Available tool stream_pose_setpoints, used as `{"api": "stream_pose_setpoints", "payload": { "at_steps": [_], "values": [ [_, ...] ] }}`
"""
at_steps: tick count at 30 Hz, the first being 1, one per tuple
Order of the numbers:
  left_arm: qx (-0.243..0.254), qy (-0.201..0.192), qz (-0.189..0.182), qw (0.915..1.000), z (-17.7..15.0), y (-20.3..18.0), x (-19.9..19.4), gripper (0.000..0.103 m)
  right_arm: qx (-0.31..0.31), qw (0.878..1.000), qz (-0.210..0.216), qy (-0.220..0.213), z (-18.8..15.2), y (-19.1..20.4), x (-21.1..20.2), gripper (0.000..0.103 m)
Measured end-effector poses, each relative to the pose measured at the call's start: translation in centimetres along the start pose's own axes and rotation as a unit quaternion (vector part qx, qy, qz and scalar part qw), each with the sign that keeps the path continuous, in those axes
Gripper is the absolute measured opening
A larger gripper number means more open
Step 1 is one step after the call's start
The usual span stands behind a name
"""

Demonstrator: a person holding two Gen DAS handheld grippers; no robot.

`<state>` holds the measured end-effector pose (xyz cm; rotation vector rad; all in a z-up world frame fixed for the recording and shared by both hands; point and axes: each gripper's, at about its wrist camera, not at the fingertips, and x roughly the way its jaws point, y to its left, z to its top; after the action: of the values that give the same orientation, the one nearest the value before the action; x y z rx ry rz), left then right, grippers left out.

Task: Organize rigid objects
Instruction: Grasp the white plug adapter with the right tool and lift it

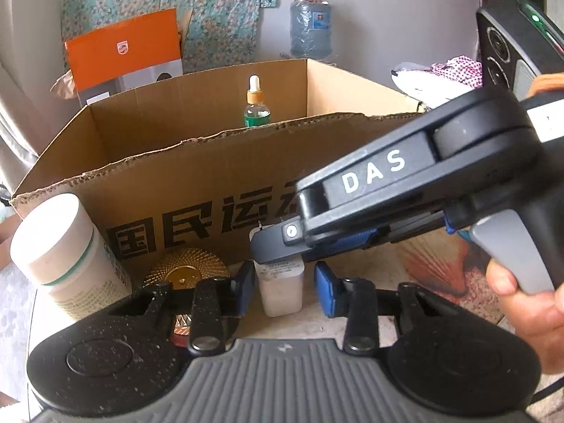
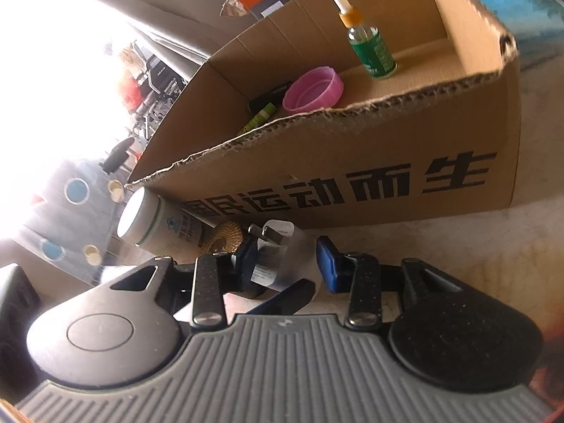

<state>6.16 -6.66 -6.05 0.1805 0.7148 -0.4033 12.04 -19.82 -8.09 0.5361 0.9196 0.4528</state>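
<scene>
The white plug adapter (image 1: 281, 287) stands upright on the table just before the cardboard box (image 1: 197, 190). It sits between your left gripper (image 1: 284, 287) pads; your right gripper (image 2: 289, 264) reaches it from the side. Both are narrowed; contact is unclear.

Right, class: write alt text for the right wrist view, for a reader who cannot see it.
A blue-padded right gripper, jaws open, straddles a small white plastic plug block. Behind, an open brown cardboard box holds a green dropper bottle and a pink plastic cap.
</scene>
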Motion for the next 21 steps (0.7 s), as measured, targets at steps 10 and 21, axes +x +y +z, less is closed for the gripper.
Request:
{"api": "stream_pose_setpoints", "payload": {
  "at_steps": [10,21],
  "values": [
    [-0.017,-0.002,-0.038,0.9991,-0.1,0.0,-0.2,0.035,0.016,1.000,-0.001,0.008,-0.3,-0.5,-0.9,0.032],
    [0.014,-0.005,-0.110,0.9939,-0.1,-3.0,-0.2,0.035,0.048,0.998,-0.040,-0.006,-1.8,-2.0,-4.4,0.034]
  ]
}}
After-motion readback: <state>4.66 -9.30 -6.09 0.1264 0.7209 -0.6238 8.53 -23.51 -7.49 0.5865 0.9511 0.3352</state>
